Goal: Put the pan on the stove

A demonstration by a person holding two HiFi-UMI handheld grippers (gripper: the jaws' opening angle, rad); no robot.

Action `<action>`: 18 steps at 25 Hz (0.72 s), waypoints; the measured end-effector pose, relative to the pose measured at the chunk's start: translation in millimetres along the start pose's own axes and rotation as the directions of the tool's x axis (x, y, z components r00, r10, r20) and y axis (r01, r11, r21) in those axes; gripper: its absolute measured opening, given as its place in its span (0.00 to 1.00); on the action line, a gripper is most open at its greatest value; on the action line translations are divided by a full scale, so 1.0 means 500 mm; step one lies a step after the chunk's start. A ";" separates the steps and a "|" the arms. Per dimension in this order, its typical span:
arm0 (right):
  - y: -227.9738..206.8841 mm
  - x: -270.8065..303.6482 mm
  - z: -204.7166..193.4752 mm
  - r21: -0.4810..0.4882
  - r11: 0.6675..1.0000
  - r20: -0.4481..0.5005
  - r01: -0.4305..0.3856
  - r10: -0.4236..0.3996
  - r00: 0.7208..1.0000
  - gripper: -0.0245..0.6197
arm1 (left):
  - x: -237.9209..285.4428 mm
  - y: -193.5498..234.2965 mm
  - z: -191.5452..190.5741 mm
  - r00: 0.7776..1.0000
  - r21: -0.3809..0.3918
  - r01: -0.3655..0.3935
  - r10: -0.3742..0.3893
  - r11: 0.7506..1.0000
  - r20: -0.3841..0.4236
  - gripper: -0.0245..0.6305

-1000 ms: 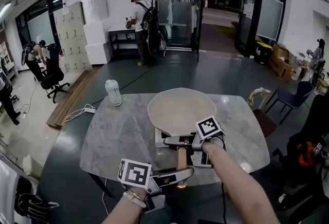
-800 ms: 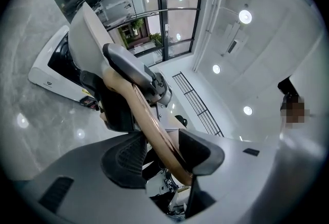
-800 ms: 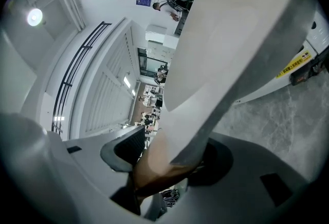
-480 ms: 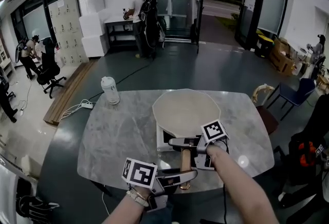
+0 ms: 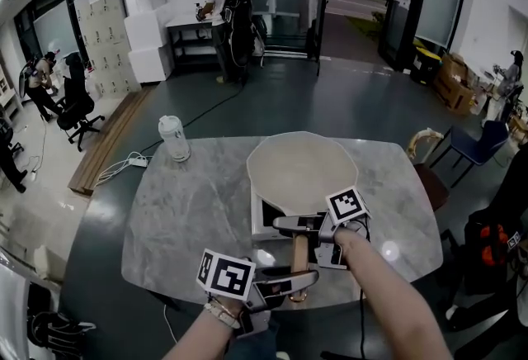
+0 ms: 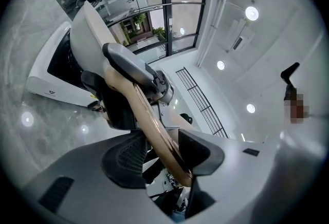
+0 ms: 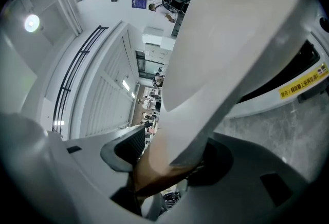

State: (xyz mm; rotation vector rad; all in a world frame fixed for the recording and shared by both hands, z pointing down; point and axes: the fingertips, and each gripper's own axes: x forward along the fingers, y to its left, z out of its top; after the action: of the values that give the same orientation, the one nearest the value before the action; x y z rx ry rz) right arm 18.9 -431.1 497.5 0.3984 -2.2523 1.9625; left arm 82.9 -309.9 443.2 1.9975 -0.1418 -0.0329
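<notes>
On our left, the left gripper (image 5: 289, 280) is clamped, jaws partway closed, on the tail of the wooden handle (image 5: 295, 261). The beige pan (image 5: 301, 172) sits over the white stove (image 5: 262, 225) on the marble table (image 5: 181, 218). Our right gripper (image 5: 299, 226) pinches the handle by the bowl.

Wide, round, cream pan (image 5: 299, 170), roughly level, over a white, black-topped stove (image 5: 262, 222) on the counter (image 5: 190, 210), hiding most of it. Wooden handle (image 5: 296, 255) toward the near edge, clamped by right gripper (image 5: 301, 226) near the bowl, left gripper (image 5: 295, 280) at the end. Resting or hovering: cannot tell.
</notes>
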 end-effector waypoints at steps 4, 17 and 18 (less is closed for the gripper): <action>-0.005 0.000 -0.002 -0.031 0.999 0.011 -0.020 0.020 1.000 0.44 | 0.001 0.007 -0.008 1.000 -0.004 -0.008 0.008 1.000 -0.002 0.34; -0.025 0.004 -0.012 -0.102 0.995 0.032 0.000 0.004 0.999 0.45 | -0.001 0.037 -0.034 0.999 -0.025 -0.033 0.032 0.999 -0.016 0.32; -0.029 0.006 -0.014 -0.102 0.995 0.034 0.004 0.000 0.999 0.45 | -0.003 0.044 -0.038 0.999 -0.032 -0.040 0.039 0.999 -0.013 0.32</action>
State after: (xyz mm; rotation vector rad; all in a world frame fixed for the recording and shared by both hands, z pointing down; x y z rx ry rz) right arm 19.5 -426.4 513.1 0.4251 -2.3606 1.8431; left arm 81.4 -301.5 471.1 1.9616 -0.1716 0.0029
